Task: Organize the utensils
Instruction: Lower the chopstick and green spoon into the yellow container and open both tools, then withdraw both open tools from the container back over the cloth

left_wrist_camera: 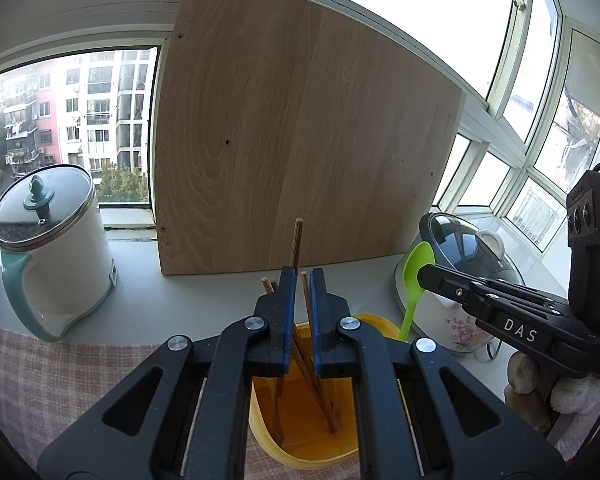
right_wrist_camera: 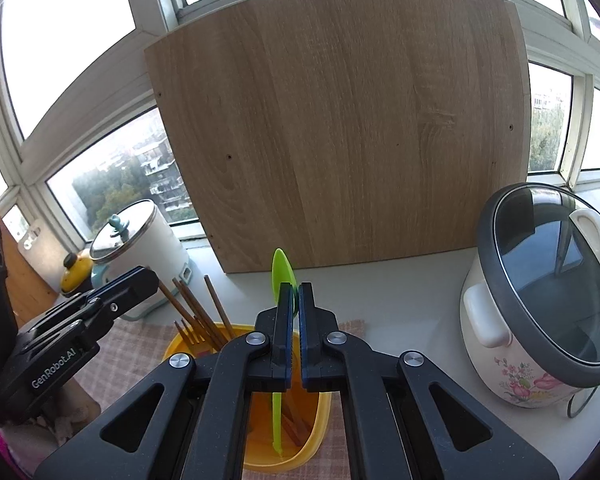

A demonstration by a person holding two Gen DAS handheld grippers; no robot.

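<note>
The lower parts of the wooden chopsticks [left_wrist_camera: 298, 248] and of the green spoon [right_wrist_camera: 281, 276] are hidden by the gripper bodies and the wall of the yellow holder [right_wrist_camera: 320, 424], so exactly where the pads bite is hard to make out. The left gripper [left_wrist_camera: 300, 280] is clamped on one upright chopstick whose tip rises above its blue pads, directly over the holder, where other chopsticks lean. The right gripper [right_wrist_camera: 296, 292] is pinched on the thin, bright green plastic spoon, bowl up and handle down inside the holder, which stands on the checked cloth [left_wrist_camera: 60, 372] near the counter's front edge.
</note>
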